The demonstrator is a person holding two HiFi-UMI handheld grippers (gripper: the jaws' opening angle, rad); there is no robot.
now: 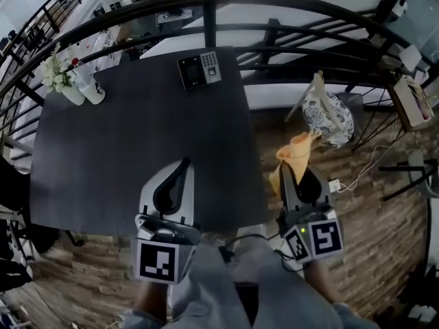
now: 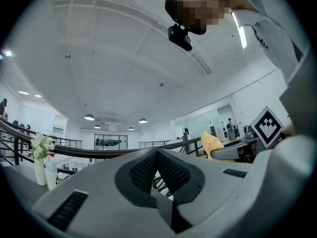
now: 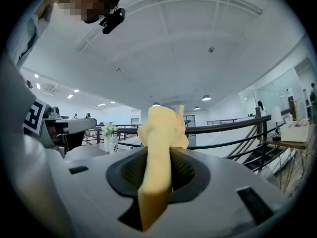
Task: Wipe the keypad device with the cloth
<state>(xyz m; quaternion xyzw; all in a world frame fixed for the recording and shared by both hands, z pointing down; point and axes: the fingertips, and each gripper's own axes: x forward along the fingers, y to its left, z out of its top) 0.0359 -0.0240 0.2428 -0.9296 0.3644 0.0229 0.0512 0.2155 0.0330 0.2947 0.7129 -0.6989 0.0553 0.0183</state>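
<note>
The keypad device (image 1: 199,68), dark with a screen and a button pad, lies at the far edge of the dark table (image 1: 123,149). My right gripper (image 1: 296,175) is held beyond the table's right edge, near the front corner, shut on a yellow cloth (image 1: 295,151). The cloth (image 3: 161,133) sticks up between the jaws and hangs down in front of them. My left gripper (image 1: 182,166) is over the table's near part, shut with nothing in it (image 2: 157,155). Both gripper views look up at the ceiling, so neither shows the device.
A vase of white flowers (image 1: 60,81) and a white bottle (image 1: 93,89) stand at the table's far left corner. A chair with a patterned cushion (image 1: 328,116) stands to the right on the wooden floor. A black railing (image 1: 288,9) curves behind the table.
</note>
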